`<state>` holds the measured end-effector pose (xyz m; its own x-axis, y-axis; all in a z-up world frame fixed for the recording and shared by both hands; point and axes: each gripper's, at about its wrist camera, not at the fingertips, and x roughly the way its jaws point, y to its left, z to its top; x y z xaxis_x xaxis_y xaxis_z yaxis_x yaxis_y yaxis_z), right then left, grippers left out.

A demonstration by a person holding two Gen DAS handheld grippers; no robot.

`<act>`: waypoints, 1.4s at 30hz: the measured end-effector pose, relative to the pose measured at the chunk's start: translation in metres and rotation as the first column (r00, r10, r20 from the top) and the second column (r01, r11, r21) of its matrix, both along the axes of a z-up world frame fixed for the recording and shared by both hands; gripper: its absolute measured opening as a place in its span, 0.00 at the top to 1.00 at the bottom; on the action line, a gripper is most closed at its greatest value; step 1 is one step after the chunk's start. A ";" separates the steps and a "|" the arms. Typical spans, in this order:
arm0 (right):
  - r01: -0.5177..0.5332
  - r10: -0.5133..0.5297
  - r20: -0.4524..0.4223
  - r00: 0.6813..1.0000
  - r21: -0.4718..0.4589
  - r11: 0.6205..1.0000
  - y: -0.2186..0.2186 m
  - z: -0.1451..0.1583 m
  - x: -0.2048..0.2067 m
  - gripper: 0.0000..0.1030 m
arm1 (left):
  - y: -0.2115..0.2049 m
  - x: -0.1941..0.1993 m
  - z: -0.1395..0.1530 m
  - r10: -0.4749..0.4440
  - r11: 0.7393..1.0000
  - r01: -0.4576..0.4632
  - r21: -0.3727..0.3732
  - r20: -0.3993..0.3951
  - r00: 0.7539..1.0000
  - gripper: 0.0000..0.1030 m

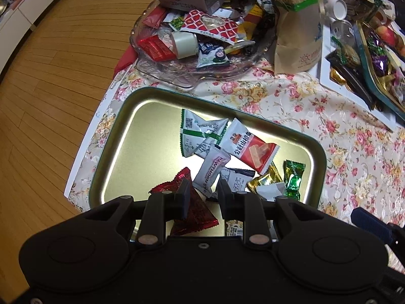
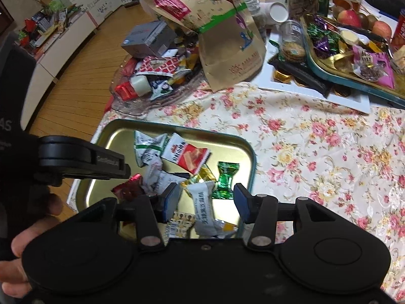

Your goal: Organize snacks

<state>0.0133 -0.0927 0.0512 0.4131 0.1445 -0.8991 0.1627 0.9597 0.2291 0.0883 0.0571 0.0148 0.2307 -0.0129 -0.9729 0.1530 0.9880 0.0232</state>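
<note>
Two tongs hang over the tin tray (image 1: 111,136) by the worktop's floor-side edge: right tongs (image 2: 206,200) wide, white sweet (image 2: 203,210) dropping free; left tongs (image 1: 202,196) narrow, empty above the red packet (image 1: 195,212).

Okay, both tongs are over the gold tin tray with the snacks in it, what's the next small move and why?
Probably lift the right tongs clear. Its jaws stand apart, and the white wrapped snack between them looks free of both pads, over the gold tray, so it seems delivered. The left tongs also look empty, and the glass dish beyond holds more snacks.
</note>
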 end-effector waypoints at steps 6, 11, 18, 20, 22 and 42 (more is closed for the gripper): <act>0.024 -0.025 -0.030 0.999 -0.022 0.999 -0.009 -0.006 -0.005 0.51 | -0.011 -0.010 0.002 -0.052 0.999 0.052 0.011 0.018 0.999 0.68; 0.024 -0.026 -0.041 0.999 -0.042 0.999 -0.013 -0.009 -0.011 0.51 | -0.014 -0.020 0.005 -0.071 0.997 0.069 0.034 0.054 0.996 0.68; 0.033 -0.036 -0.050 0.998 -0.061 0.998 -0.025 -0.011 -0.025 0.51 | -0.023 -0.033 0.001 -0.107 0.992 0.103 0.068 0.054 0.993 0.68; 0.044 -0.047 -0.054 0.997 -0.058 0.997 -0.030 -0.012 -0.028 0.51 | -0.027 -0.038 -0.002 -0.119 0.990 0.116 0.074 0.045 0.992 0.68; 0.059 -0.062 -0.058 0.996 -0.053 0.997 -0.035 -0.012 -0.031 0.51 | -0.031 -0.042 -0.006 -0.134 0.988 0.131 0.078 0.032 0.990 0.68; 0.074 -0.077 -0.098 0.992 -0.026 0.997 -0.035 -0.016 -0.031 0.51 | -0.043 -0.062 -0.018 -0.163 0.977 0.158 0.143 0.024 0.986 0.68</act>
<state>-0.0181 -0.1280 0.0354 0.3314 0.0958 -0.9386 0.2557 0.9485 0.1871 0.0262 0.0143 -0.0028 0.2712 0.0829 -0.9590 0.3063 0.9371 0.1676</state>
